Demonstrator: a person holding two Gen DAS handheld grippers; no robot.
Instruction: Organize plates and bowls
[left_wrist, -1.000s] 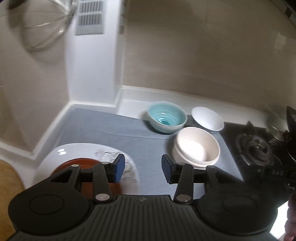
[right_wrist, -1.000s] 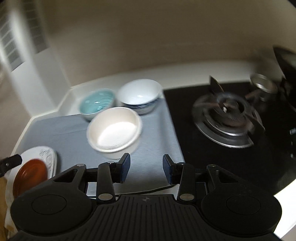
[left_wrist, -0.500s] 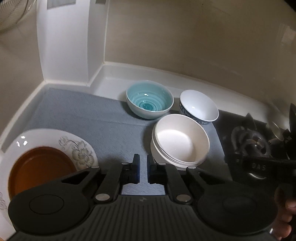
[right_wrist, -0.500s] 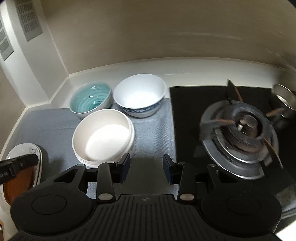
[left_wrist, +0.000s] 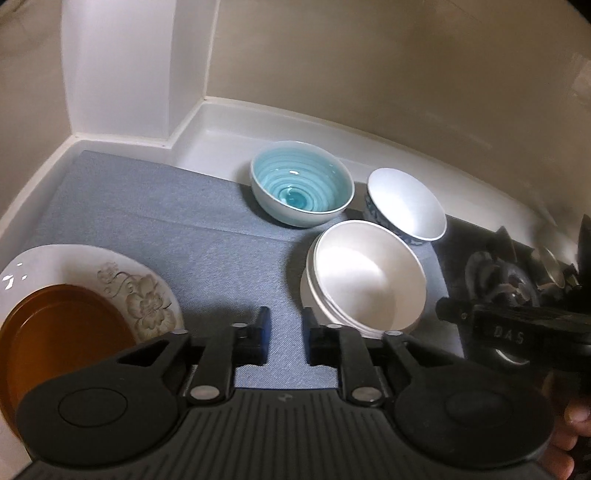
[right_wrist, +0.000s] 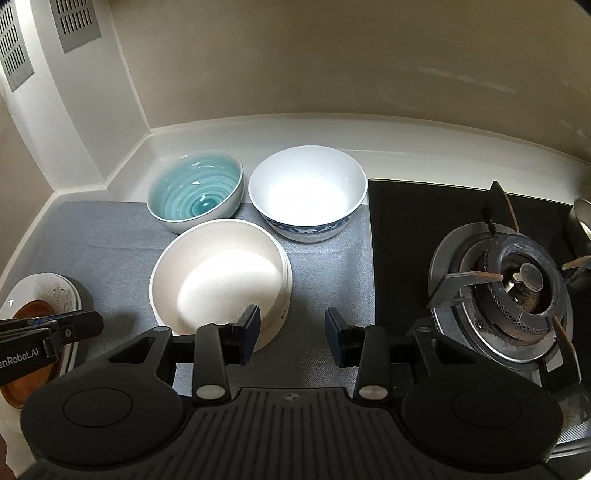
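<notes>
Left hand-held gripper jaws narrow, opening, empty above grey mat; right hand-held gripper half open, empty, left pad over rim of stacked white bowls. Likely stiff, smooth, breakable: pinch at rim. Beyond: teal bowl, blue-patterned bowl; brown dish on flowered plate left, burner right.

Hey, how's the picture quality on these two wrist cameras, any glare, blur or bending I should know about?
Left wrist view: dim, fisheye-curved walls, glints on the teal bowl, burner side soft and dark. Right wrist view: sharper, bright glare washes out the inside of the cream bowl, counter edge bowed, corners vignetted.
</notes>
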